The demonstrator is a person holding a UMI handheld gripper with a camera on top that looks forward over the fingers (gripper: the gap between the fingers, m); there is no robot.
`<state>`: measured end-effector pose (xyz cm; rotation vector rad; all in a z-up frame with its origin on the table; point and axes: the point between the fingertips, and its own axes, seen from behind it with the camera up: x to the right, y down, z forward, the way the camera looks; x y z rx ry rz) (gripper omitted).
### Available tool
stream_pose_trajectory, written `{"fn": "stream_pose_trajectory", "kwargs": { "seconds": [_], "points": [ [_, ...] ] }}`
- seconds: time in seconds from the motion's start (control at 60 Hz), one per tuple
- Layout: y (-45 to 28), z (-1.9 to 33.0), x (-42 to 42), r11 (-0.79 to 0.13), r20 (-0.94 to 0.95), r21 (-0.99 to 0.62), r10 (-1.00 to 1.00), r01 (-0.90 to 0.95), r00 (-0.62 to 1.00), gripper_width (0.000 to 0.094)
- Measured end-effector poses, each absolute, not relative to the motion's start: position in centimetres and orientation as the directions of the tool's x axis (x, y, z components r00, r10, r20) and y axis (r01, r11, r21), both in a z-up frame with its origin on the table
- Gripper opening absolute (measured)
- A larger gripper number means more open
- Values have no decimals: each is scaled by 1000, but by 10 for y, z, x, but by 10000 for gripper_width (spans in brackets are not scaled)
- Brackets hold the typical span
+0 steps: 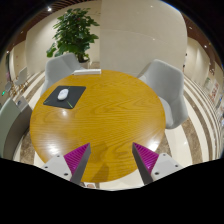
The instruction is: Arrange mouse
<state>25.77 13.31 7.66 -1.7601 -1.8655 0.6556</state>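
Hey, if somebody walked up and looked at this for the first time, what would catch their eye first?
Probably the round wooden table, filling the scene just beyond the open fingers, which hold nothing. On its far left edge lies a dark mouse pad with a white mouse on top. Two light chairs stand behind the table, and a leafy plant beyond them.

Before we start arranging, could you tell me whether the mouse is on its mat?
On: the mouse lies on the dark mat, far beyond the open, empty fingers.
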Motion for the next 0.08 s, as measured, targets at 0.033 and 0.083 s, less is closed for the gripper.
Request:
{"fn": "stream_pose_trajectory", "kwargs": {
  "seconds": [0.033,0.083],
  "points": [
    [137,79,262,46,20,-648,999,760,-44,869],
    [143,84,266,36,12,-659,999,752,-36,871]
  ]
}}
